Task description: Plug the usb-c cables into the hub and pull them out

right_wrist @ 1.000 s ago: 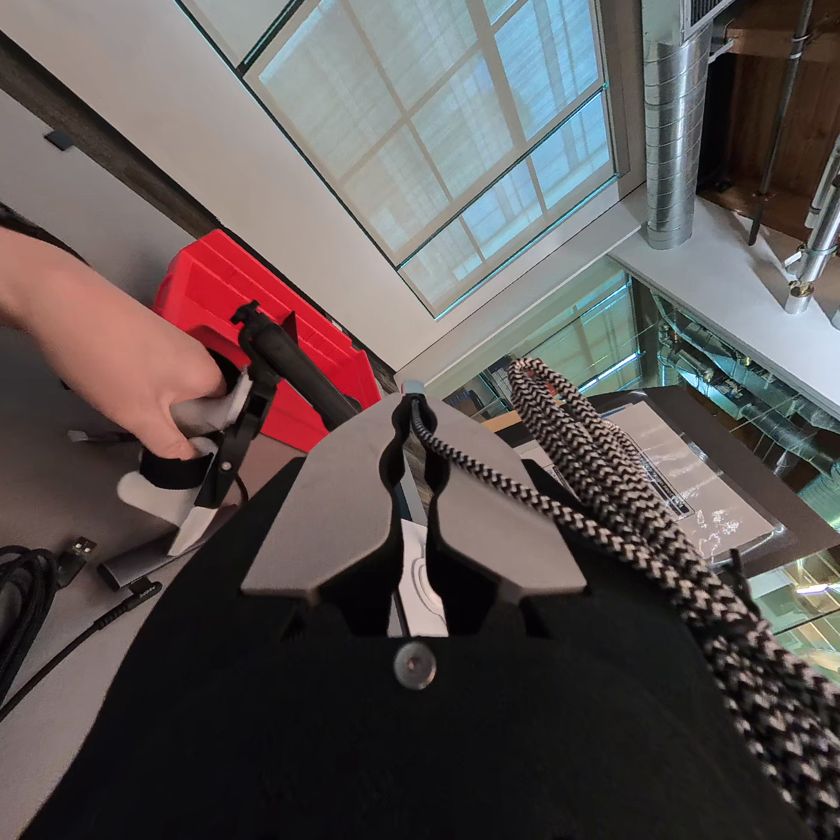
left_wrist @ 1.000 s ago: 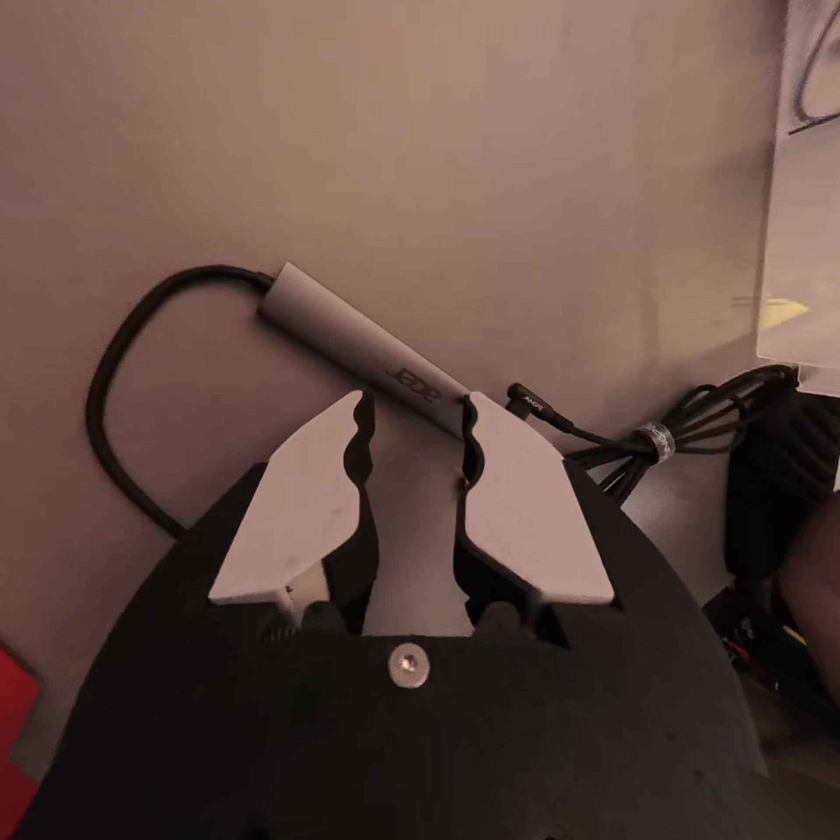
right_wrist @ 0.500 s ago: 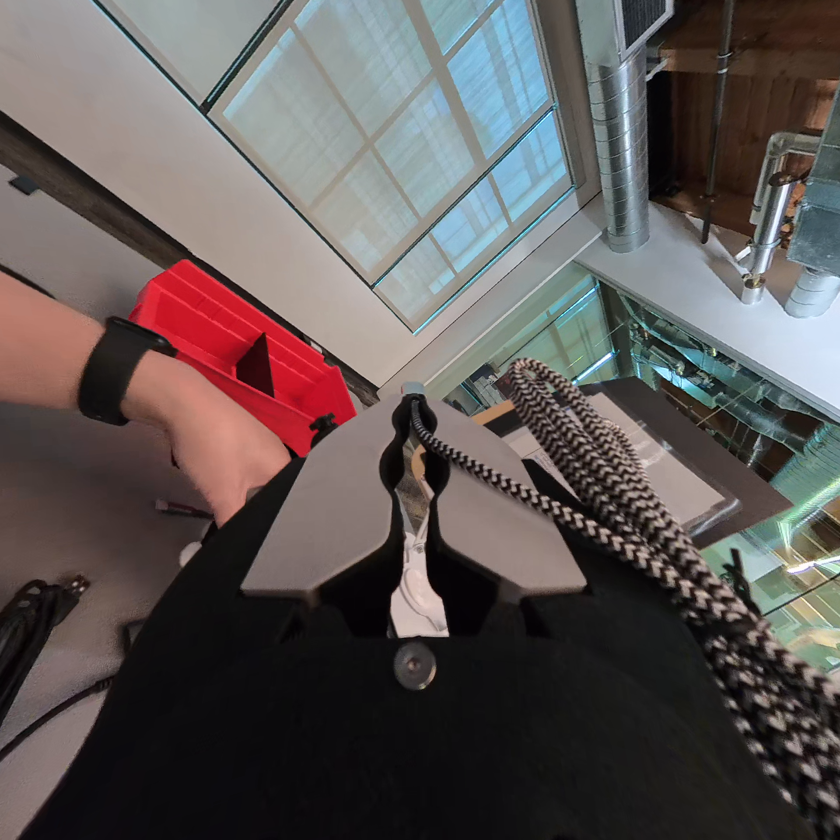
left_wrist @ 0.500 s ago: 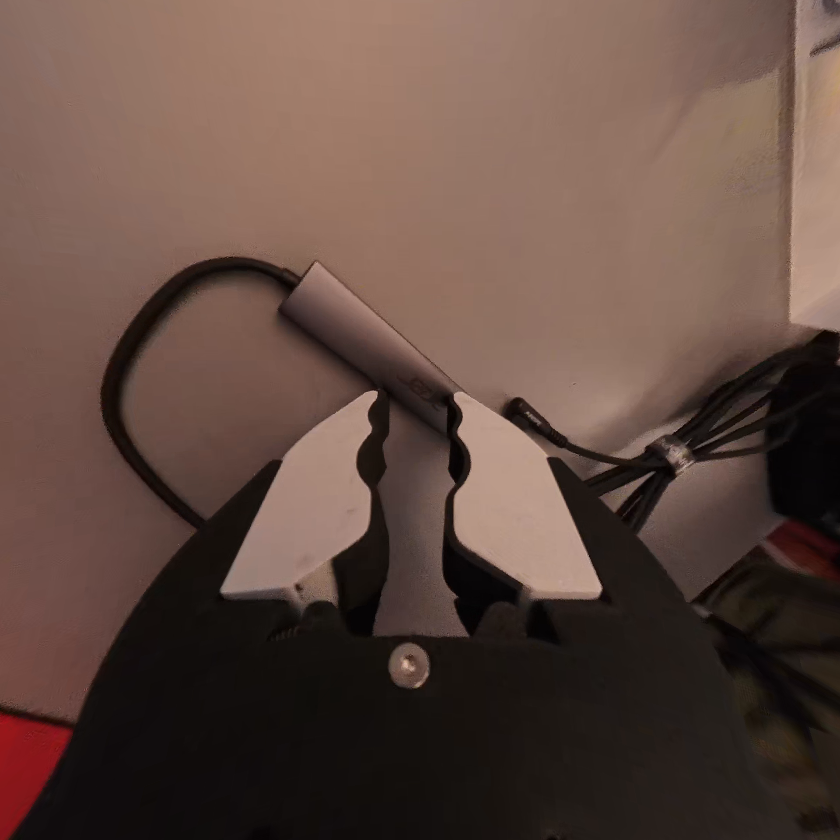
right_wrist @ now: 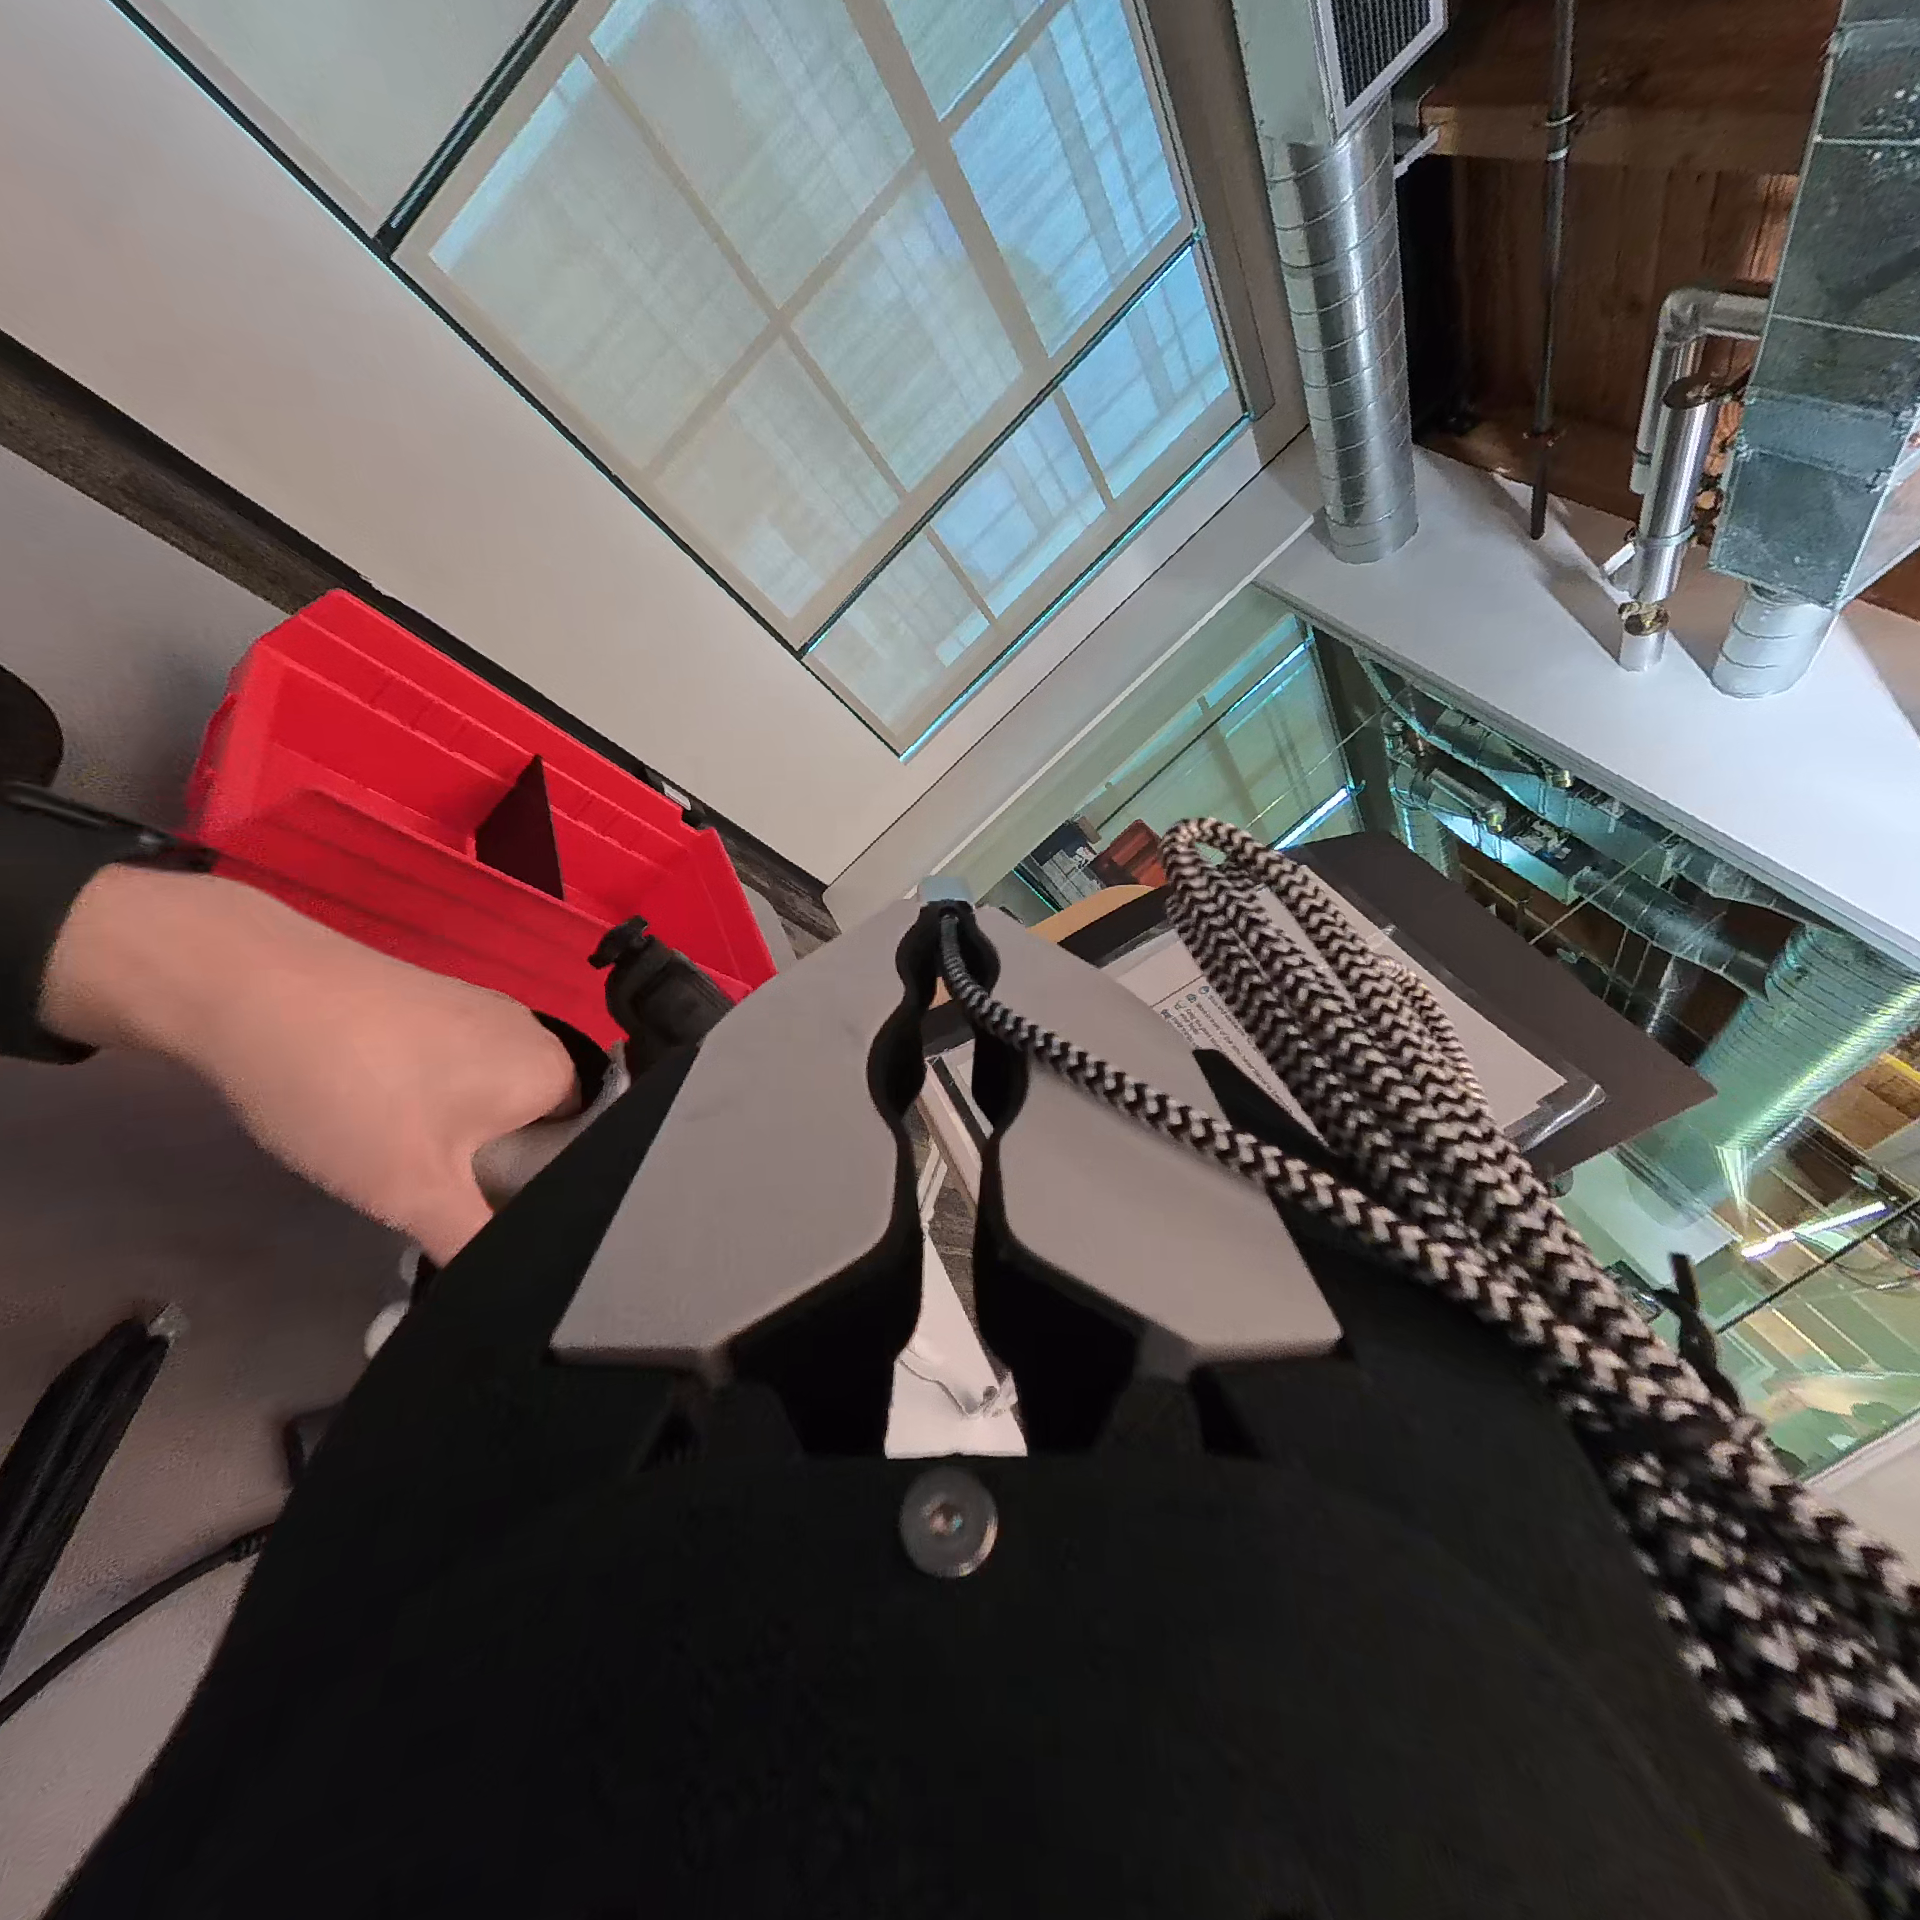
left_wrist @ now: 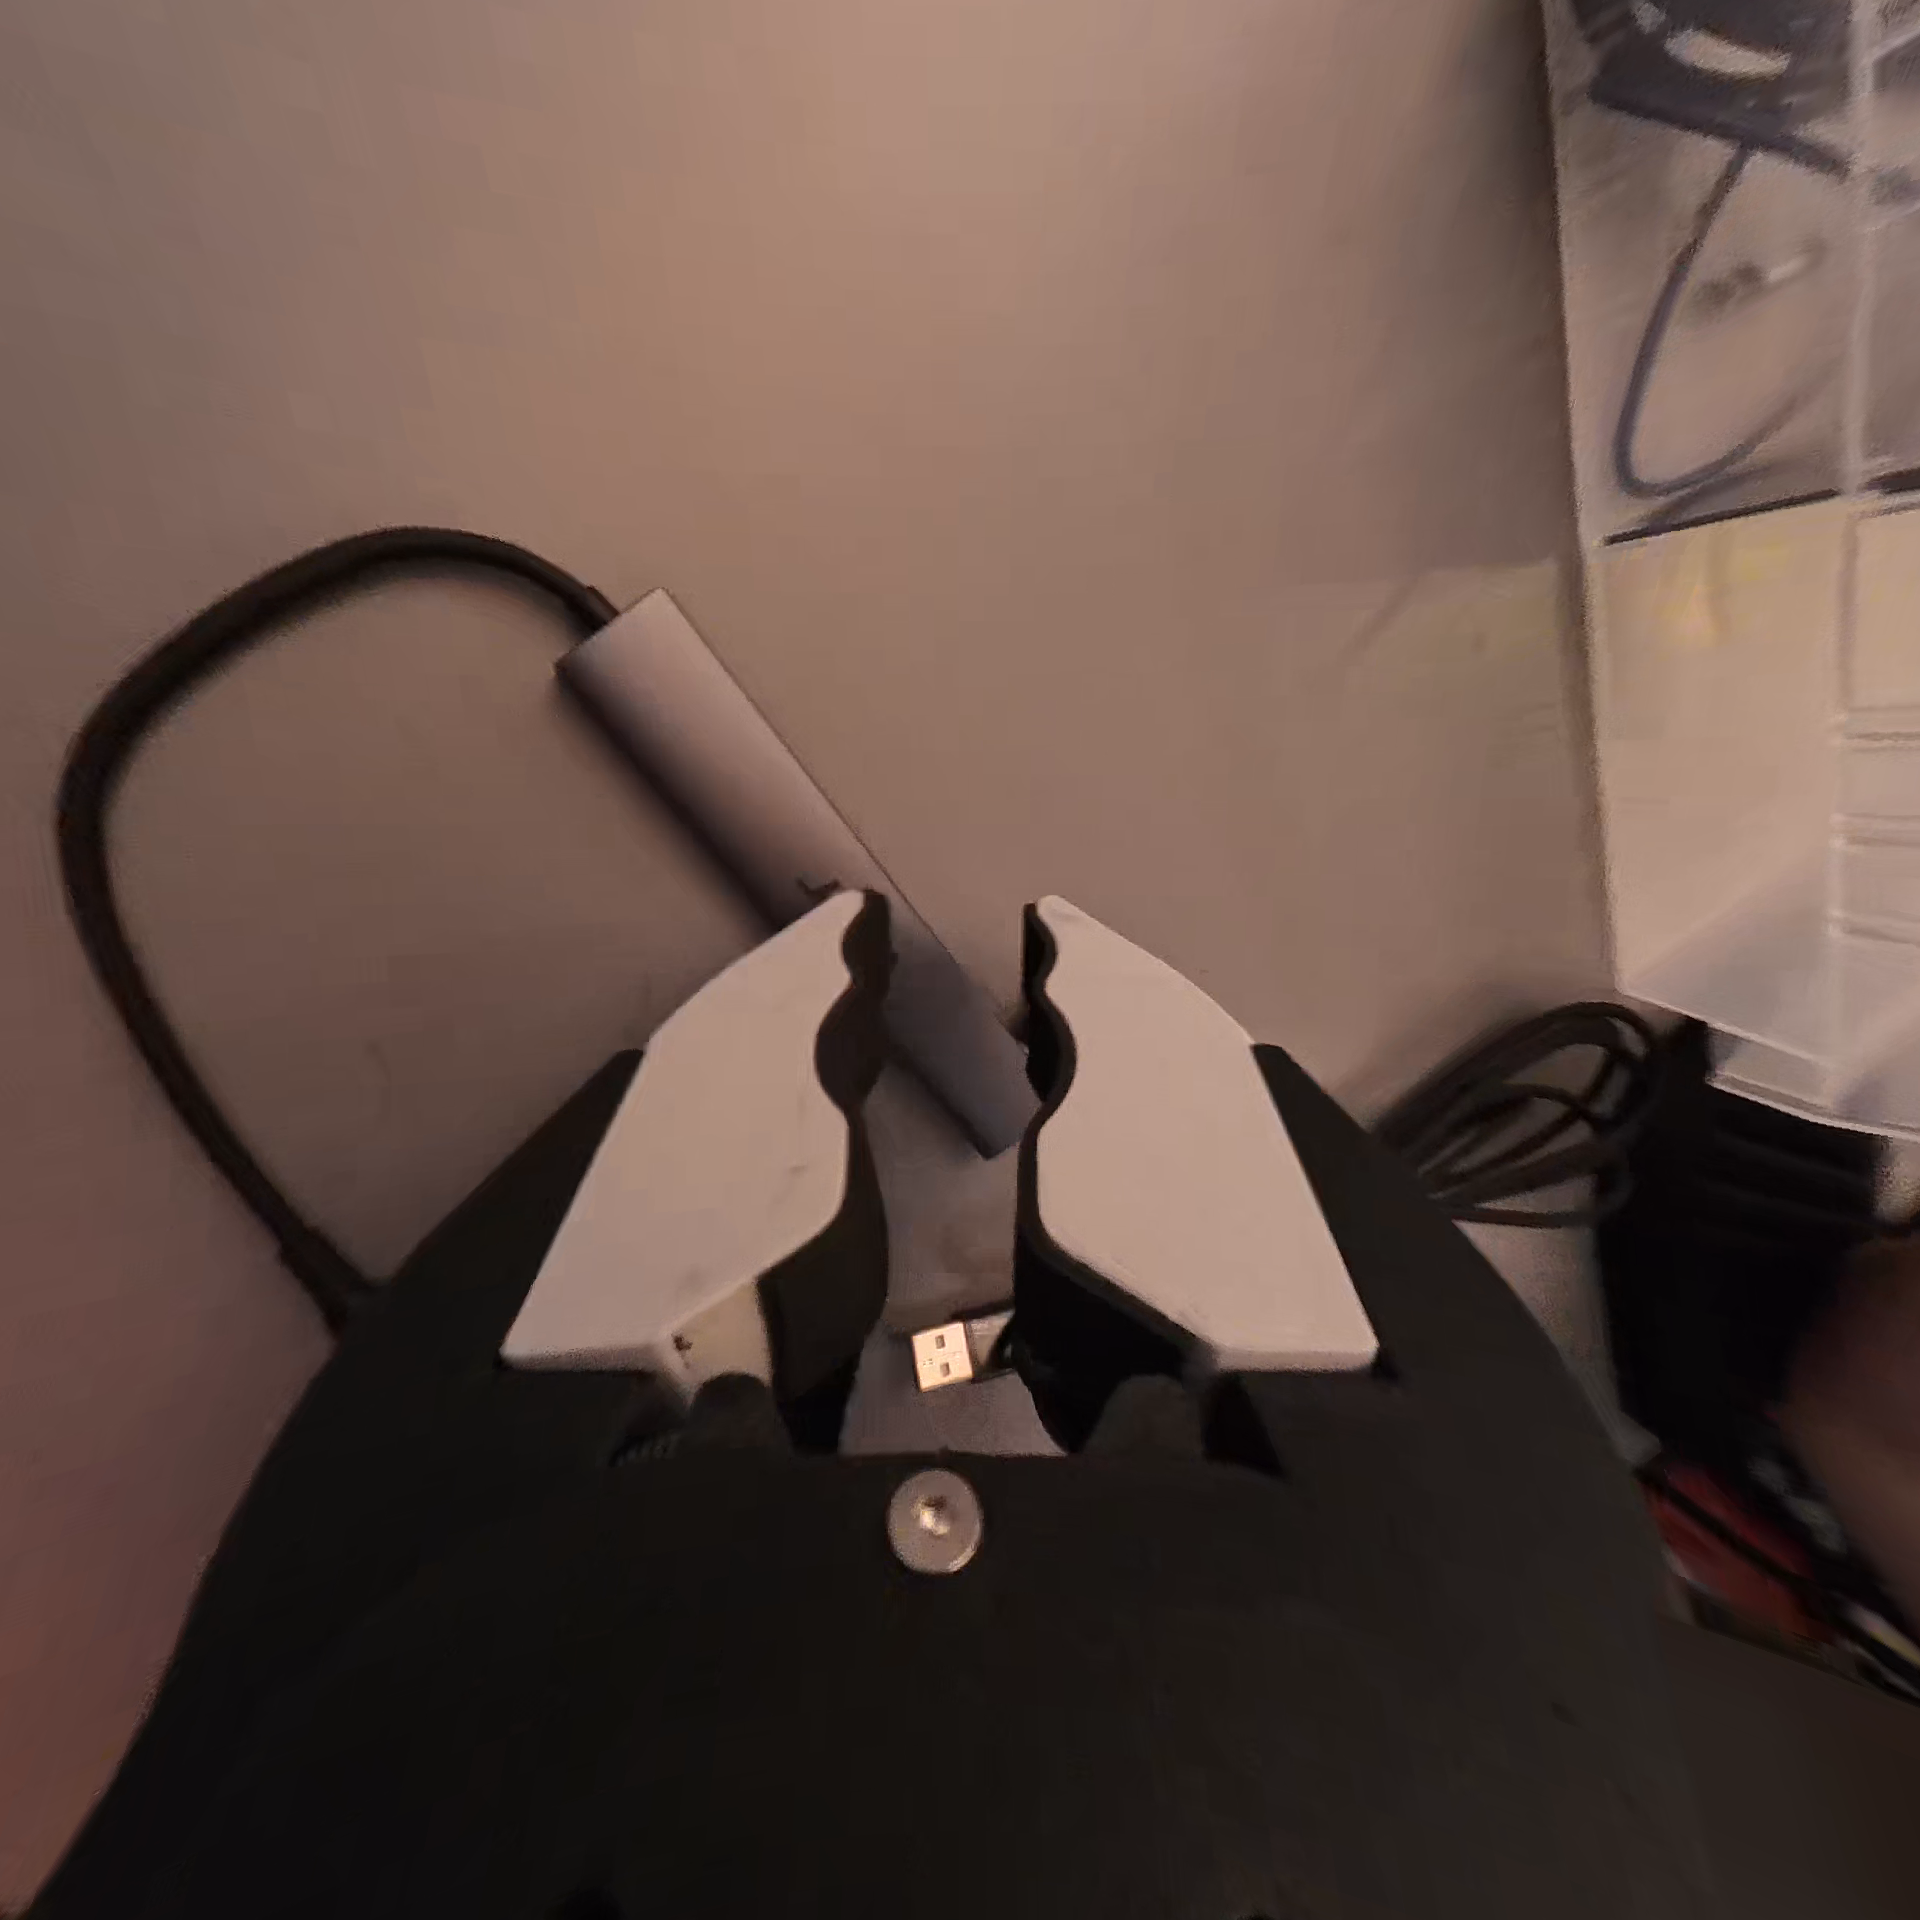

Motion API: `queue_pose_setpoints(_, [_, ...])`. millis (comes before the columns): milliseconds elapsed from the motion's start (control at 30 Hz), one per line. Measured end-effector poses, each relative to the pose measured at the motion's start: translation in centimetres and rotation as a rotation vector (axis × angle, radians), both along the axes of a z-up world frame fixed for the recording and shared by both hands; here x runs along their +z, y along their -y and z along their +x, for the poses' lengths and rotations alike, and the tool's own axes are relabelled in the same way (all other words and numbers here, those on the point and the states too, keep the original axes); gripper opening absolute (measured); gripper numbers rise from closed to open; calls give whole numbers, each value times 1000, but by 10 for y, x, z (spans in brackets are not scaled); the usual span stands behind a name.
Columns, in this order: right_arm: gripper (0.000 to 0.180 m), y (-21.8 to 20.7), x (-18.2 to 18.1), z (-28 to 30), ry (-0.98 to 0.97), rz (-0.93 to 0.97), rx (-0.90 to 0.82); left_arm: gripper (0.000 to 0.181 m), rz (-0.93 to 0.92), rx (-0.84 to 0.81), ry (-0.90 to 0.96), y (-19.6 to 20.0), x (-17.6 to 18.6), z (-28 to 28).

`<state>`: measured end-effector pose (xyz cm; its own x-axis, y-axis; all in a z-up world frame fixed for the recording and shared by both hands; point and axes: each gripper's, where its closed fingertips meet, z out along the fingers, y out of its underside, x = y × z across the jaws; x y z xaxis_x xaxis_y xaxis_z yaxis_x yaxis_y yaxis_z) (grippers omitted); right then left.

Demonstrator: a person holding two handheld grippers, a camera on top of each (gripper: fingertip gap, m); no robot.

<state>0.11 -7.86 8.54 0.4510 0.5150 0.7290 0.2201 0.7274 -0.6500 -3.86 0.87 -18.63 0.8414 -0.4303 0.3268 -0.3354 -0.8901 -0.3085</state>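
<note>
A slim grey hub (left_wrist: 748,821) lies slanted on the pale table, and its black cord (left_wrist: 114,894) loops off to the left. My left gripper (left_wrist: 951,920) is open and straddles the hub's near end, which lies between the white fingers (left_wrist: 727,1164). A USB-A plug (left_wrist: 943,1359) lies on the table between the finger bases. My right gripper (right_wrist: 951,925) is held up in the air, shut on a black-and-white braided cable (right_wrist: 1049,1049). The cable's silver plug tip (right_wrist: 940,888) sticks out past the fingertips, and its coil (right_wrist: 1382,1081) hangs to the right.
A bundle of black cables (left_wrist: 1507,1112) and a translucent plastic box (left_wrist: 1745,644) sit right of the hub. In the right wrist view a person's hand (right_wrist: 343,1060) holds the left gripper, with a red bin (right_wrist: 416,758) behind it and black cables (right_wrist: 62,1444) at the left. Tip to tip, the grippers are about 30 cm apart.
My left gripper has moved forward over the hub, so the hub's near end now lies between its fingers, which have narrowed a little. My right gripper still holds the braided cable and has tilted slightly.
</note>
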Motion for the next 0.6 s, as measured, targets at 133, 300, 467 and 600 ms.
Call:
queue_pose_setpoints(133, [4, 0, 1, 1, 2, 5, -9, 58, 96, 3, -241, -3, -1, -12])
queue_pose_setpoints(300, [3, 2, 4, 3, -6, 9, -6, 79, -22, 69, -393, 2, -19, -29])
queue_pose_setpoints(467, [4, 1, 4, 4, -7, 7, -5, 33, -118, -10, -464, 8, -16, -33])
queue_pose_setpoints(600, [4, 0, 5, 7, -19, 4, -6, 32, -188, -40, -467, 7, -16, -35])
